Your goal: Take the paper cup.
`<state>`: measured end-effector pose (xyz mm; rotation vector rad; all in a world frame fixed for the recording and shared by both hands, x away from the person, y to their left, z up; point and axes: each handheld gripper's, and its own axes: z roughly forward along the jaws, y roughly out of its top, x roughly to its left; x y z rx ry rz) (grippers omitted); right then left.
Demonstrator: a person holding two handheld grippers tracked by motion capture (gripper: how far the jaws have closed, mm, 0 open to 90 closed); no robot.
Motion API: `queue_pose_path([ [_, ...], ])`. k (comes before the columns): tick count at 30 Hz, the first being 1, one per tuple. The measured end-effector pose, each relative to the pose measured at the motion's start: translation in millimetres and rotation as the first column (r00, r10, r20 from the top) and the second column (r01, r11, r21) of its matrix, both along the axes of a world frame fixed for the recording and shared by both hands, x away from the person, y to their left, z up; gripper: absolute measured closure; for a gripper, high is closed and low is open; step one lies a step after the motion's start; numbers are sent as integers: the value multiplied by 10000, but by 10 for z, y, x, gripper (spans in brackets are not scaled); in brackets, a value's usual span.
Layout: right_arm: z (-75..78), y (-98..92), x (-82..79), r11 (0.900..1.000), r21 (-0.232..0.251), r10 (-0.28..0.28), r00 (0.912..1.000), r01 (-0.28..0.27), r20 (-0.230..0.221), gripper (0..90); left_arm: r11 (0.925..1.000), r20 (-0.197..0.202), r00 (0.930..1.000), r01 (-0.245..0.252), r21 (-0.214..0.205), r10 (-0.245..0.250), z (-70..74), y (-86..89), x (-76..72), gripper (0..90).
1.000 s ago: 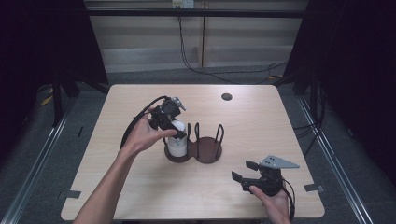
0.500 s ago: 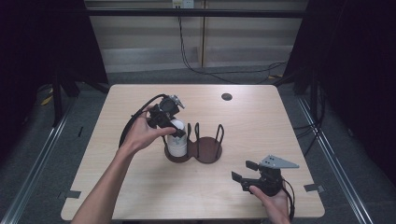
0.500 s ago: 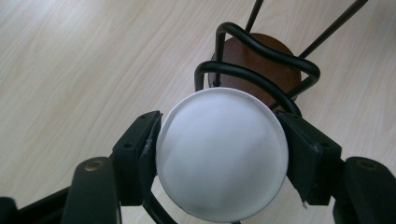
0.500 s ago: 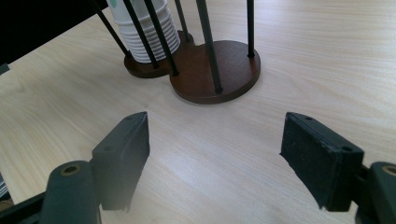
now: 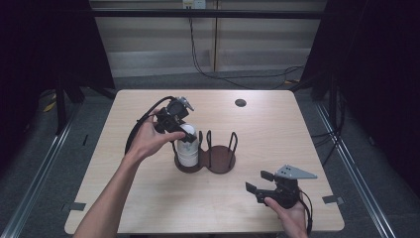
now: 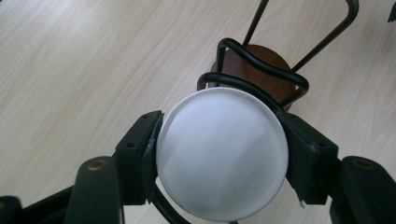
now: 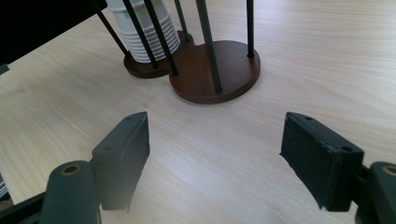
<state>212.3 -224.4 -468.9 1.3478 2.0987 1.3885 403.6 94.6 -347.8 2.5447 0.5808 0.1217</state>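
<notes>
Item: cup stack [image 6: 222,154] in holder [image 5: 218,159]; left gripper [image 6: 222,156] closing on top cup, lift-out pending; right gripper [image 7: 215,154] idling, jaws apart.

A white stack of paper cups [image 5: 187,148] stands upside down, upright, in the holder's [image 5: 218,159] left ring.

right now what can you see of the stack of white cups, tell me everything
The stack of white cups looks like nested paper cups turned upside down, ribbed rims piled at the bottom, a flat round base on top. It stands upright in the left bay of the dark wire holder, on its brown wooden base. The left gripper has just been closing its jaws, and its pads press on both sides of the top cup.
</notes>
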Motion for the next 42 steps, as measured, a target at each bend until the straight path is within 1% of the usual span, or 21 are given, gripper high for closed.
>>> queue_pose_path([
  [1, 0, 0, 0, 10000, -1, -5, 10000, 5, -1, 233, 10000, 22, 10000, 7, -16, -7, 7, 2, 3, 362],
  [2, 0, -1, 0, 10000, -4, -8, 10000, 8, -3, 233, 10000, -39, 10000, 1, -41, -1, 14, 4, 3, 363],
  [4, 1, -1, -1, 10000, -3, -15, 10000, 15, 8, 233, 10000, 0, 10000, -39, 28, 39, 24, 5, 0, 364],
  [6, -2, 0, 2, 10000, 0, 19, 10000, -19, -11, 234, 10000, -70, 10000, -55, 27, 55, 39, 11, -1, 365],
  [7, -4, 0, 4, 10000, -7, 24, 10000, -24, -19, 234, 9999, -60, 9999, -111, -105, 111, 44, 15, -8, 366],
  [10, -2, 4, 2, 10000, -31, 25, 10000, -25, -29, 234, 9998, 41, 9999, -130, -149, 131, 82, 30, -12, 369],
  [12, -1, 2, 1, 10000, -19, 23, 10000, -23, -8, 233, 9989, 157, 9996, -247, -411, 253, 105, 41, -21, 371],
  [13, -1, 1, -2, 10000, -19, -9, 10000, 9, -5, 233, 9986, 159, 9996, -235, -470, 243, 114, 44, -25, 372],
  [15, -1, -4, -2, 10000, -10, -3, 10000, 3, -17, 233, 9992, 158, 9997, -172, -351, 177, 129, 42, -32, 373],
  [16, -1, -3, -2, 10000, -13, 1, 10000, -1, -23, 233, 9989, 165, 9997, -176, -445, 183, 135, 43, -35, 373],
  [18, -2, 0, -2, 10000, -44, -6, 10000, 6, -9, 232, 9986, 200, 9996, -209, -494, 219, 154, 50, -43, 373],
  [20, -2, 2, 0, 10000, -36, 9, 10000, -9, -12, 232, 9990, 219, 9996, -149, -431, 159, 176, 64, -43, 374],
  [25, -8, 3, 4, 10000, -26, 51, 9999, -51, -104, 221, 9982, 93, 9997, -211, -554, 216, 192, 105, -46, 374],
  [26, -9, 5, 4, 10000, -29, 38, 9999, -39, -129, 221, 9982, 136, 9997, -194, -574, 202, 200, 113, -45, 374],
  [29, -8, 10, 4, 10000, -45, 26, 9999, -27, -130, 220, 9969, 174, 9996, -224, -751, 238, 231, 139, -54, 374],
  [33, -8, 12, 6, 10000, -58, 34, 9999, -35, -101, 221, 9961, 245, 9993, -277, -838, 299, 274, 179, -61, 374],
  [37, -7, 11, 6, 10000, -54, 36, 10000, -36, -74, 220, 9927, 288, 9991, -289, -1175, 325, 322, 229, -65, 374],
  [38, -8, 10, 7, 10000, -53, 33, 10000, -34, -81, 220, 9930, 304, 9991, -267, -1152, 304, 333, 235, -66, 374],
  [39, -8, 11, 6, 10000, -40, 16, 9999, -16, -114, 220, 9915, 307, 9988, -335, -1254, 376, 337, 232, -74, 374],
  [40, -7, 11, 6, 10000, -59, 7, 9999, -7, -116, 220, 9924, 326, 9989, -293, -1196, 334, 349, 235, -74, 374],
  [42, -7, 13, 7, 10000, -56, 32, 9999, -33, -96, 220, 9915, 329, 9989, -281, -1272, 325, 360, 236, -80, 374],
])
